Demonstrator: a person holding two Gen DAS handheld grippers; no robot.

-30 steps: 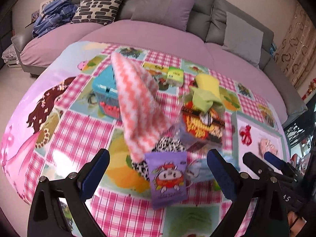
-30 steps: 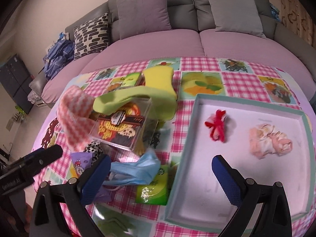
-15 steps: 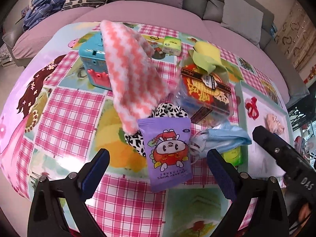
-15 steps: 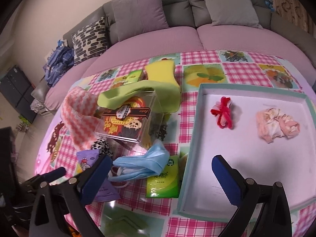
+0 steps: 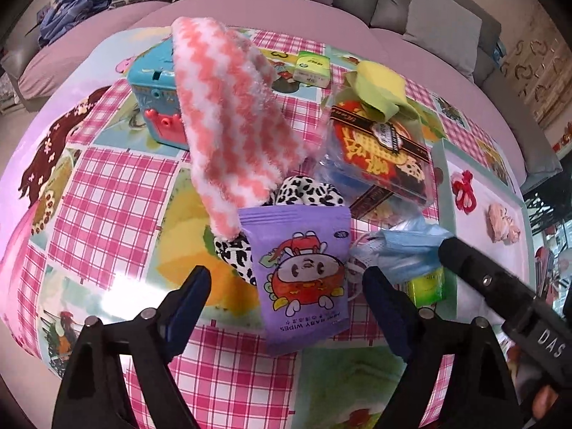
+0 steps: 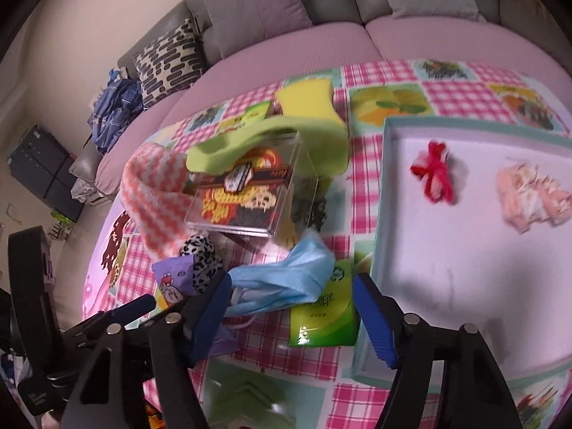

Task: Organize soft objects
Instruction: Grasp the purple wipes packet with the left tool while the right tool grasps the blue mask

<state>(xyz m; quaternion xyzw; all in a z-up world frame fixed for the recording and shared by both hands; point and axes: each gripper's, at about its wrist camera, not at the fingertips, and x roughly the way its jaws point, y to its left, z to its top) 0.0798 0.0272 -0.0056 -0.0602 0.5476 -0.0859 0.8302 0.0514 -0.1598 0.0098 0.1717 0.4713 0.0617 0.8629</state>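
A home living room: a grey sectional sofa [image 6: 271, 7] with cushions [image 6: 168, 60] curves from ten to two o'clock behind the cartoon-print tablecloth [image 5: 107, 200].

Both wrist views look steeply down, close, sharing the blue mask [image 5: 404, 254].

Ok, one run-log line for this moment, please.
left tool: closing, over purple wipes pack, nothing gripped | right tool: closing around blue face mask, no contact yet | tray: two soft items

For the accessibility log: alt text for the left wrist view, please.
The open left gripper, jaws just narrowing, hovers over a purple baby wipes pack on a checked tablecloth; nothing is gripped. Beyond lie a pink zigzag cloth and a blue face mask.
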